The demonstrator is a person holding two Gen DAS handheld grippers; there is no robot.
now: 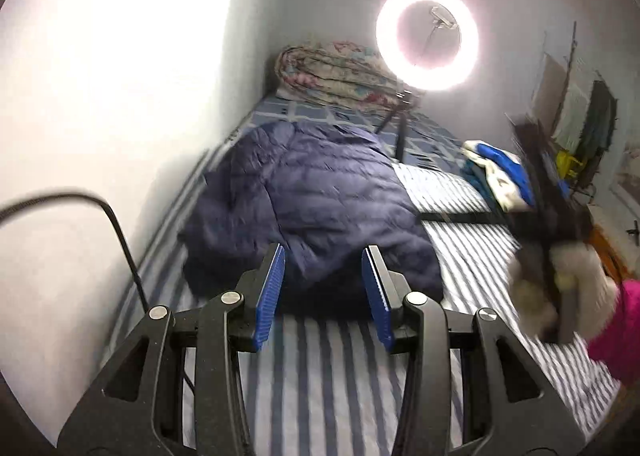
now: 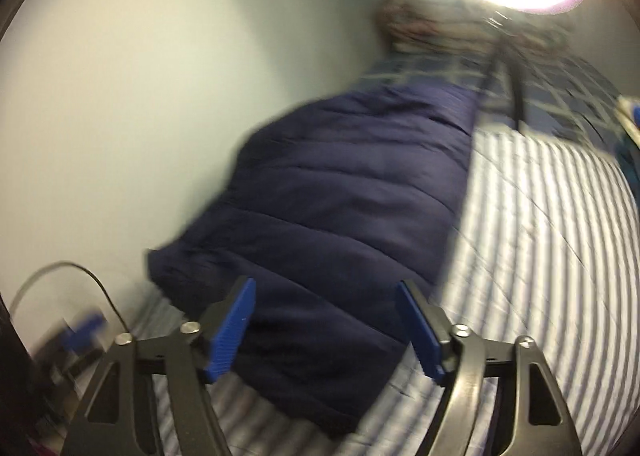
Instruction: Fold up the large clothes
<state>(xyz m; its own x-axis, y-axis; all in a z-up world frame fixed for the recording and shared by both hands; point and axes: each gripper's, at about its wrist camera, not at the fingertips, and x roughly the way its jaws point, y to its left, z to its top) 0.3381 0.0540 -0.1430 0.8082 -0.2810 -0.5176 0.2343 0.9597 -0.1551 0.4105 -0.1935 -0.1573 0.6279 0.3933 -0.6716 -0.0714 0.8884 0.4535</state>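
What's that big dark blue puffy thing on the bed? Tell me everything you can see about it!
It is a navy puffer jacket, quilted in soft padded rows with slightly shiny fabric. It looks folded into a long, bulky bundle lying flat on the striped sheet, close along the white wall. Its far end reaches a blue checked cover. No sleeves, hood or zip can be made out. Nothing grips it: both grippers sit above its near end with jaws apart, and the right wrist view is blurred.
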